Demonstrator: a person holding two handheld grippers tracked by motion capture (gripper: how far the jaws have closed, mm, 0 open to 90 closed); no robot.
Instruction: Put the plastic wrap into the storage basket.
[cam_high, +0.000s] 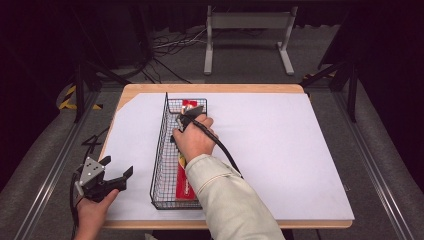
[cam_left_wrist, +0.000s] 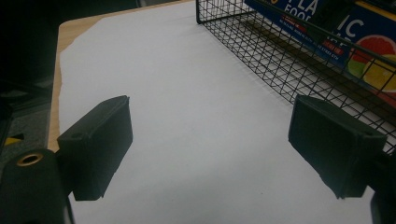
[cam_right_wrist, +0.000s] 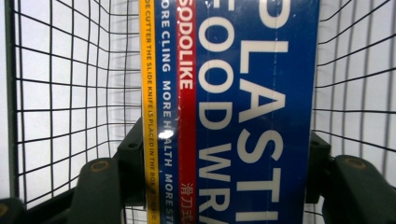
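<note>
Black wire is forming a long, narrow basket (cam_high: 159, 150) running near to far on the white-papered surface (cam_high: 280, 150), and a plastic-wrap box (cam_high: 184, 187) is lying lengthwise inside it. From above, the right gripper (cam_high: 189, 114) is reaching down into the basket's far half, while the left gripper (cam_high: 116, 175) is hovering at the near left corner, jaws spread and empty.

Looking along the left gripper, bare paper is lying between its parted jaws, with the basket's mesh off to the right.

Looking along the right gripper, its jaws are sitting against both long sides of the box (cam_right_wrist: 233, 112), seemingly clasping it. I'd judge the carton light, stiff, glossy and somewhat slippery, best held across its width. Wire walls are crowding both sides, so straight up looks like the free way out.
</note>
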